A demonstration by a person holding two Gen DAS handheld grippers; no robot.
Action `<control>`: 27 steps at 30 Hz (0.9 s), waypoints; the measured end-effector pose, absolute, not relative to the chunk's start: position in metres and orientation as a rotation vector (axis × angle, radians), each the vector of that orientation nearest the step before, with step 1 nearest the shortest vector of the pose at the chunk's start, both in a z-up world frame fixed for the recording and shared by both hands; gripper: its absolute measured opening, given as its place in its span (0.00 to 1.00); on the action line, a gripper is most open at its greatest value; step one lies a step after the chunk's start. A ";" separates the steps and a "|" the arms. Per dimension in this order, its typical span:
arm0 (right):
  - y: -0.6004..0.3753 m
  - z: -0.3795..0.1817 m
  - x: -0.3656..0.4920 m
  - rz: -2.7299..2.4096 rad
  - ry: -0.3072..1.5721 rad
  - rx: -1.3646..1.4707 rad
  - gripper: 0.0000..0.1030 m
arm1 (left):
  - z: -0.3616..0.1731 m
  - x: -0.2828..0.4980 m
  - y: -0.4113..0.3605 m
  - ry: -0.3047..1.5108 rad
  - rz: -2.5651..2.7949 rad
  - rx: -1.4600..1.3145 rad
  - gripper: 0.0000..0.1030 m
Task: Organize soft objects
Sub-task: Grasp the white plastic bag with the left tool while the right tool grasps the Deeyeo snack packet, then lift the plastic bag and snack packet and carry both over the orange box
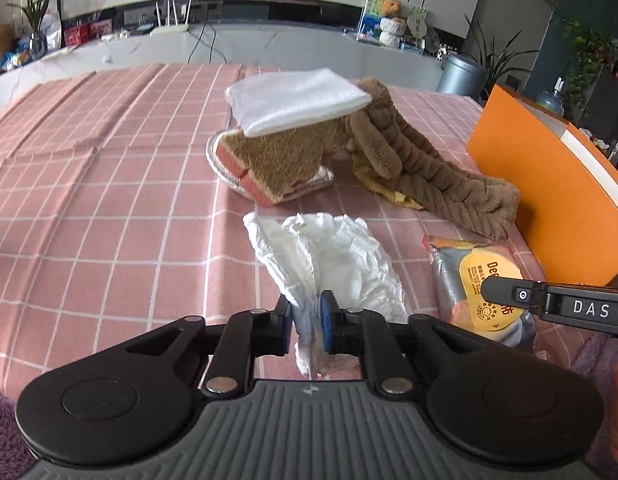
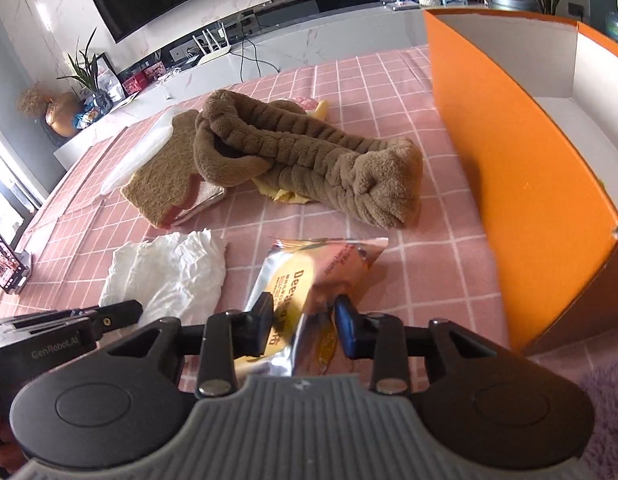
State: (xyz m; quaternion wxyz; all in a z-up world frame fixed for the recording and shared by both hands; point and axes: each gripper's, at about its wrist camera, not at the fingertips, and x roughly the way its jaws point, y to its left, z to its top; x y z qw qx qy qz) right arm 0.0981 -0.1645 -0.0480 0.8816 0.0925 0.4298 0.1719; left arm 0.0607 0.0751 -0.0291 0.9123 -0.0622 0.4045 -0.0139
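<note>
Left gripper is clamped on the crumpled tissue's near edge, right gripper half-closed around the foil packet on the counter; lift each clear before reaching the orange box.

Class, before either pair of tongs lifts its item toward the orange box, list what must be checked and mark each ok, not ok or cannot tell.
1. Left tongs shut on the white tissue: ok.
2. Right tongs pinching the foil packet: ok.
3. Orange box open on top: ok.
4. Box interior has room: cannot tell.
5. Tissue clear of the brown plush headband: ok.
</note>
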 end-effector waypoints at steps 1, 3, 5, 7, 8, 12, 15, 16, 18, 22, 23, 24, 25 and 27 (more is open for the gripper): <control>-0.164 -0.047 0.097 0.361 0.890 0.193 0.44 | -0.029 0.060 0.075 0.821 -0.028 -0.126 0.29; -0.162 -0.046 0.097 0.361 0.876 0.198 0.57 | -0.029 0.060 0.074 0.799 -0.020 -0.132 0.41; -0.159 -0.046 0.097 0.365 0.860 0.191 0.62 | -0.030 0.063 0.072 0.783 -0.020 -0.136 0.54; -0.155 -0.047 0.097 0.361 0.855 0.164 0.64 | -0.034 0.068 0.069 0.786 -0.014 -0.119 0.59; -0.152 -0.048 0.098 0.359 0.857 0.147 0.64 | -0.037 0.071 0.067 0.792 -0.004 -0.111 0.59; -0.144 -0.054 0.097 0.374 0.874 0.097 0.65 | -0.044 0.077 0.068 0.789 0.013 -0.114 0.65; -0.136 -0.059 0.098 0.370 0.871 0.046 0.66 | -0.048 0.080 0.065 0.783 0.013 -0.096 0.67; -0.134 -0.060 0.099 0.370 0.870 0.036 0.66 | -0.050 0.081 0.065 0.785 0.012 -0.094 0.68; -0.130 -0.062 0.100 0.364 0.867 0.018 0.66 | -0.053 0.084 0.064 0.789 0.010 -0.097 0.71; -0.126 -0.066 0.103 0.357 0.868 -0.004 0.66 | -0.058 0.089 0.066 0.795 0.013 -0.121 0.76; -0.126 -0.067 0.103 0.357 0.869 -0.003 0.65 | -0.059 0.090 0.067 0.795 0.011 -0.126 0.76; -0.126 -0.068 0.104 0.358 0.869 -0.002 0.61 | -0.058 0.090 0.066 0.793 0.008 -0.120 0.73; -0.125 -0.068 0.104 0.360 0.871 -0.003 0.60 | -0.058 0.090 0.065 0.788 -0.001 -0.110 0.68; -0.123 -0.069 0.103 0.359 0.861 -0.021 0.58 | -0.058 0.088 0.059 0.772 -0.027 -0.091 0.49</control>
